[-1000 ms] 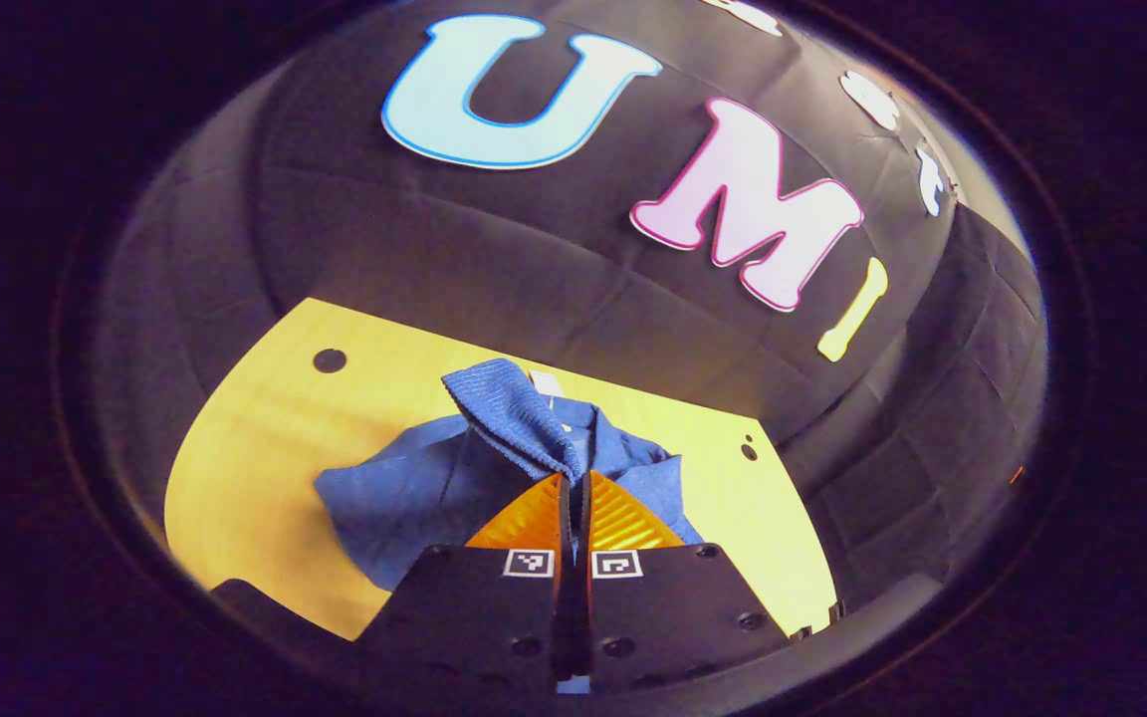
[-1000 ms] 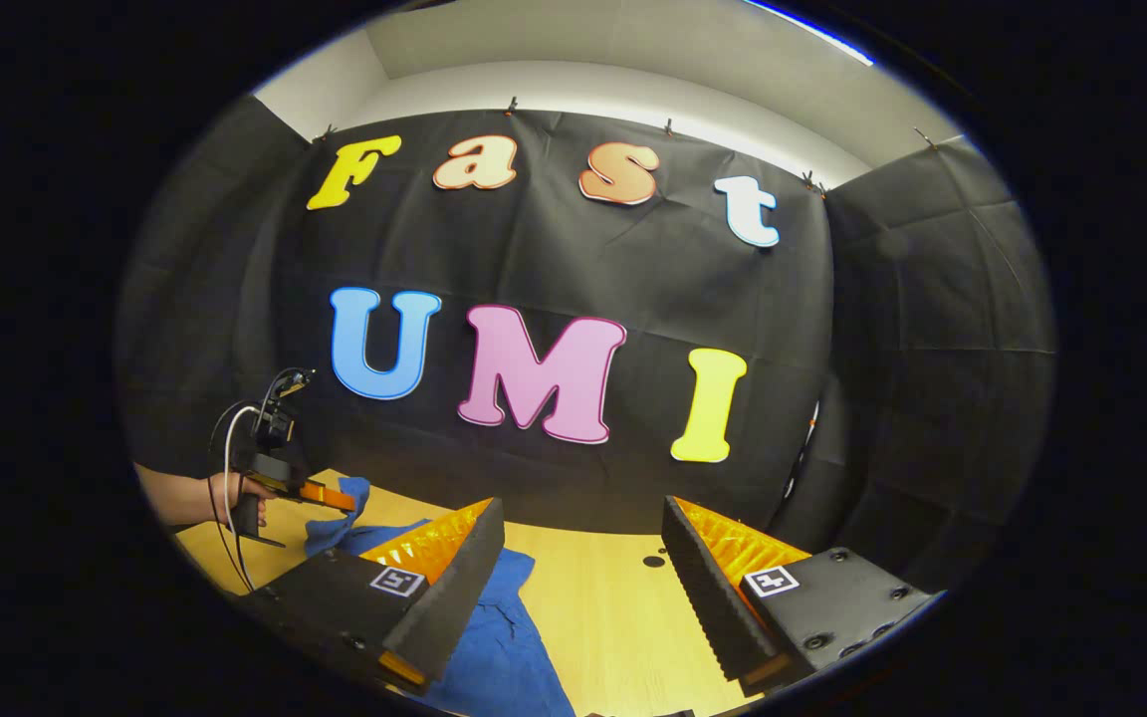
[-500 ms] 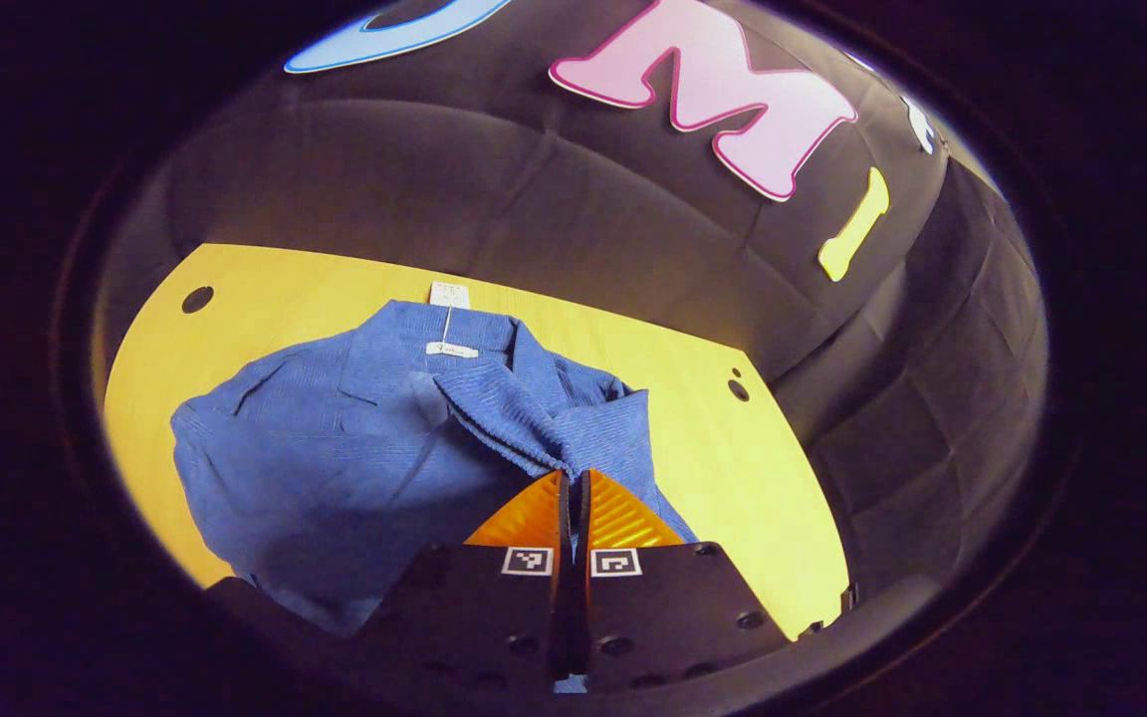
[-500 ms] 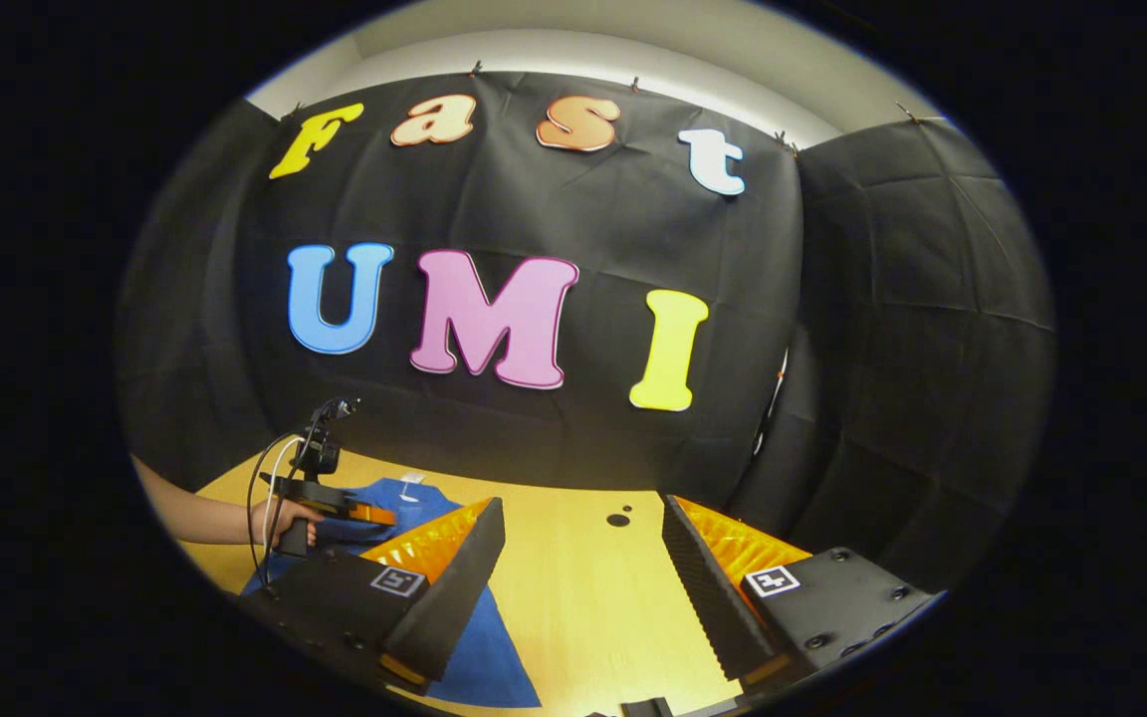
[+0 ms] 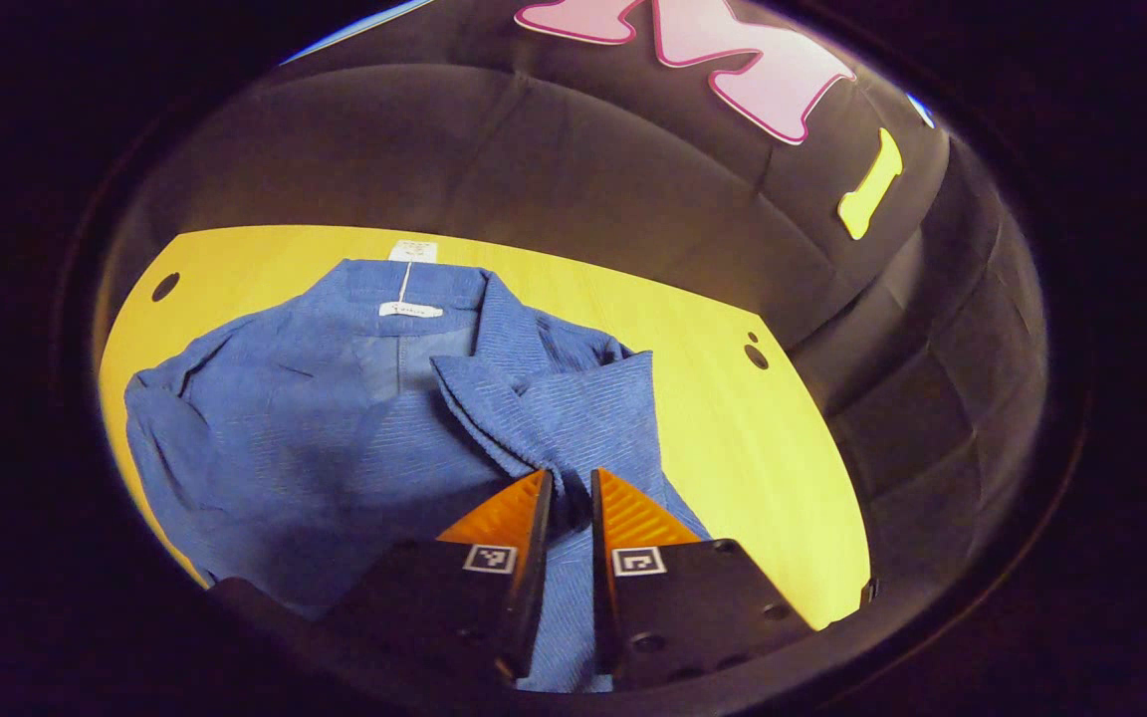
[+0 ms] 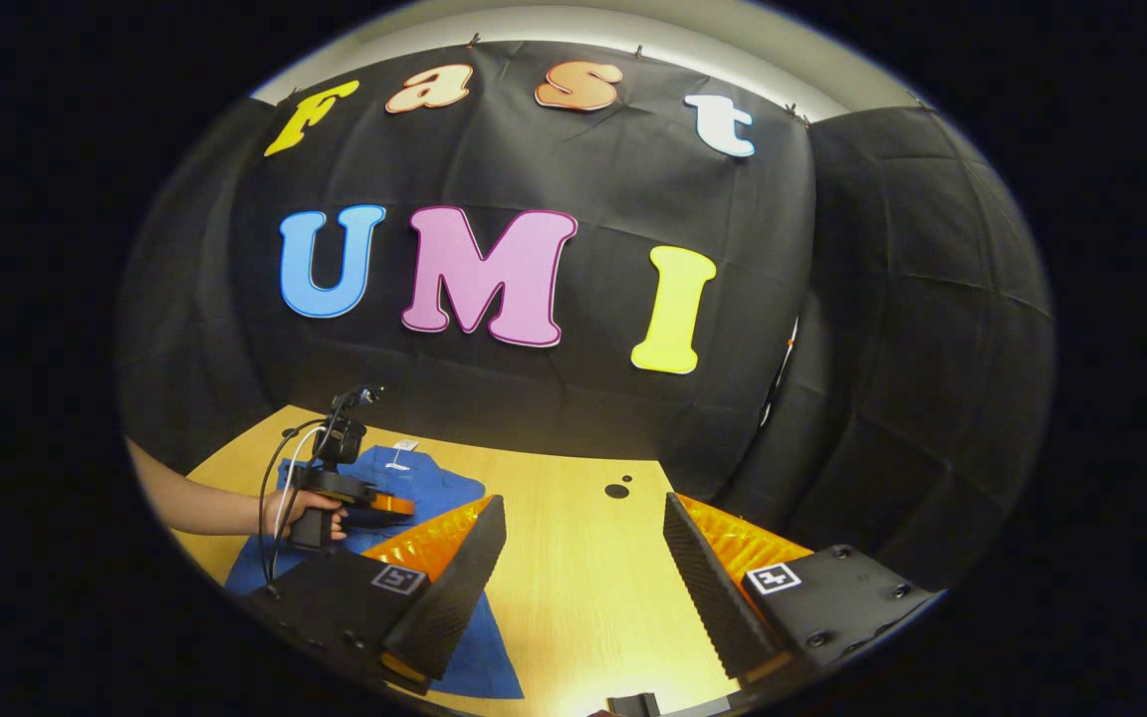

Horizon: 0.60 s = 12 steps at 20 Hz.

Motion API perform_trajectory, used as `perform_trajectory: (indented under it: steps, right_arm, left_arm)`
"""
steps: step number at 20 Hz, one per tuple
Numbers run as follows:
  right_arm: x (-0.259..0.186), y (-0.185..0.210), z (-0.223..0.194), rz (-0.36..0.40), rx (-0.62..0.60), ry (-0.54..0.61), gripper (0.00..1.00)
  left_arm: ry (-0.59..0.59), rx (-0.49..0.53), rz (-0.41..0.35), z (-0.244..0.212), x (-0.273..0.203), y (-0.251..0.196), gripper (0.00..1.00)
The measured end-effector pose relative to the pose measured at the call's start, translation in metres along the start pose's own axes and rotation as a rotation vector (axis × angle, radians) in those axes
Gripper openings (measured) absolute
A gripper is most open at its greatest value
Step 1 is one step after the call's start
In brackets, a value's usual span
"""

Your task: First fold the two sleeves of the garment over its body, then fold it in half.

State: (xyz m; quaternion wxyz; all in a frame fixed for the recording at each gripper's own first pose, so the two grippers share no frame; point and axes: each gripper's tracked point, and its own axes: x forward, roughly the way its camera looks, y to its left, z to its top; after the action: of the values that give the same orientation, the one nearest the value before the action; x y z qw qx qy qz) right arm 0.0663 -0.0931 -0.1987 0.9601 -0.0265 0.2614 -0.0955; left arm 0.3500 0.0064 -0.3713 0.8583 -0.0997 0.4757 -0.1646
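A blue shirt [image 5: 335,428] lies spread on the yellow wooden table [image 5: 733,438], collar and white tags at the far side. One sleeve [image 5: 534,418] is folded across the body, its cuff end at my left gripper [image 5: 571,483]. That gripper's fingers stand slightly apart, low over the cloth. In the right gripper view, the shirt [image 6: 434,488] lies at the left, and a hand [image 6: 310,508] holds the left gripper [image 6: 402,505] over it. My right gripper [image 6: 583,508] hangs wide open above bare table beside the shirt's edge, holding nothing.
The table has small round holes near its corners [image 5: 758,354] [image 5: 164,287] [image 6: 617,491]. The black cloth wall stands right behind the table's far edge. Bare wood runs to the right of the shirt [image 6: 583,597].
My left gripper carried the sleeve across and down onto the shirt's body, then its fingers parted from a tight grip. The right gripper stayed open and shifted only slightly.
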Motion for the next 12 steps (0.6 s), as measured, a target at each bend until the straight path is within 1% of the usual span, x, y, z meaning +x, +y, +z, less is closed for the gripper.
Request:
perform_trajectory:
  steps: [1,2,3,4,5,6,7,9,10,11,12]
  right_arm:
    - [0.002,0.001,-0.002,0.001,0.005,0.007,1.00]
    - [0.004,0.002,-0.003,0.003,0.007,0.010,1.00]
    - [0.006,0.003,-0.005,0.005,0.007,0.013,1.00]
    - [0.007,0.004,-0.005,0.008,0.006,0.014,1.00]
    - [0.008,0.005,-0.005,0.010,0.007,0.012,0.92]
    - [0.009,0.007,-0.005,0.010,0.008,0.010,1.00]
    - [0.011,0.008,-0.007,0.010,0.010,0.009,1.00]
    - [0.015,0.015,-0.015,0.018,0.018,0.028,1.00]
    - [0.015,0.019,-0.018,0.025,0.019,0.033,1.00]
    - [0.016,0.023,-0.020,0.032,0.017,0.034,1.00]
    - [0.017,0.027,-0.020,0.039,0.012,0.031,1.00]
  left_arm:
    - [0.002,-0.006,-0.034,0.001,0.001,-0.009,0.47]
    - [0.003,-0.001,-0.057,0.002,0.002,-0.016,0.43]
    - [0.000,0.014,-0.080,0.004,0.002,-0.026,0.48]
    - [-0.007,0.040,-0.088,0.005,0.004,-0.030,0.55]
    - [-0.018,0.060,-0.086,0.007,-0.007,-0.033,0.64]
    - [-0.028,0.074,-0.082,0.008,-0.010,-0.036,0.66]
    - [-0.033,0.081,-0.078,0.008,-0.016,-0.038,0.75]
    - [-0.042,0.060,-0.070,0.003,-0.039,-0.037,0.81]
    - [-0.046,0.048,-0.072,-0.002,-0.054,-0.037,0.81]
    - [-0.068,0.053,-0.042,-0.004,-0.069,-0.030,0.81]
    - [-0.096,0.073,0.010,-0.005,-0.084,-0.019,0.81]
